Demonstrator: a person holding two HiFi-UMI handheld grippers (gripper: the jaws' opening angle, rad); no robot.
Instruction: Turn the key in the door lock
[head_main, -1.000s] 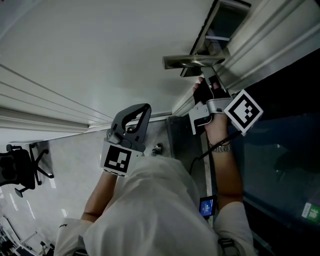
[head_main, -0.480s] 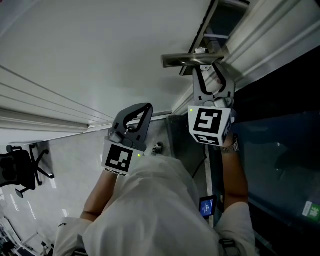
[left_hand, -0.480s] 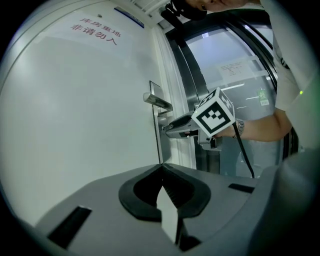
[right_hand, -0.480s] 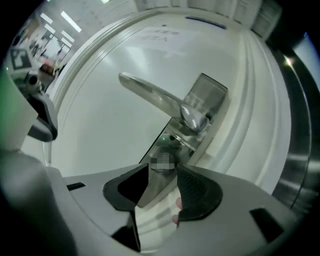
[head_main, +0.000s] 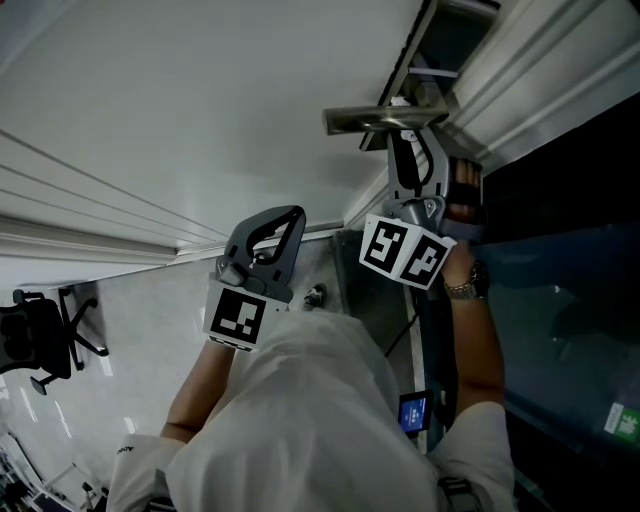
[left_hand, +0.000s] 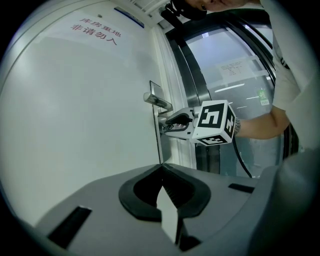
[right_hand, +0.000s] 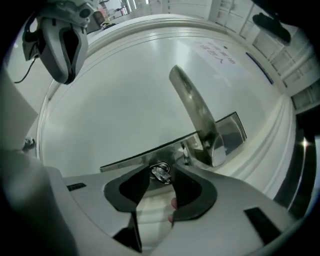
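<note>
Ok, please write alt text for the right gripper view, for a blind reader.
The right gripper, jaws just opened, straddles the key in the lock of a white door. A metal lever handle sits above right; the left gripper hangs at top left.

Black office chair (head_main: 40, 335) is seen on tiled floor (head_main: 130, 320) at left; paper notice (left_hand: 235, 67) and green sticker (left_hand: 262, 95) are stuck on glass panel (left_hand: 215, 50) at right.
</note>
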